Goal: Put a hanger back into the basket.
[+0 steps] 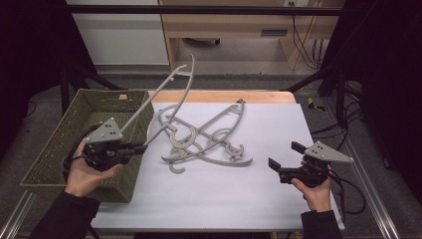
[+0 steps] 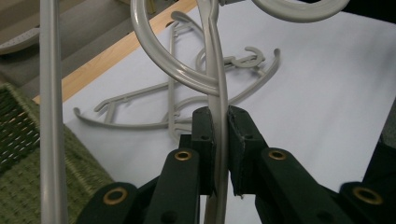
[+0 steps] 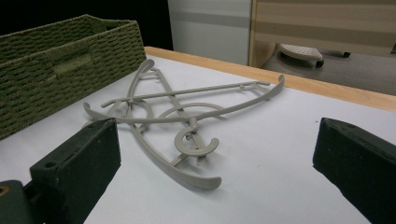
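Gripping one grey hanger (image 1: pixel 166 92) firmly in the left hand-held gripper (image 1: pixel 142 147), lifting near the counter's left edge toward the basket (image 1: pixel 54 144); keeping the right hand-held gripper (image 1: pixel 283 155) open, waiting.

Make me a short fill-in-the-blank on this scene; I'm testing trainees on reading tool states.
1. The left tool is shut on a grey ____.
2. The right tool has its jaws ____.
3. The other hangers lie on the white ____.
4. The woven basket is ____ in colour.

Missing words: hanger; open; sheet; green
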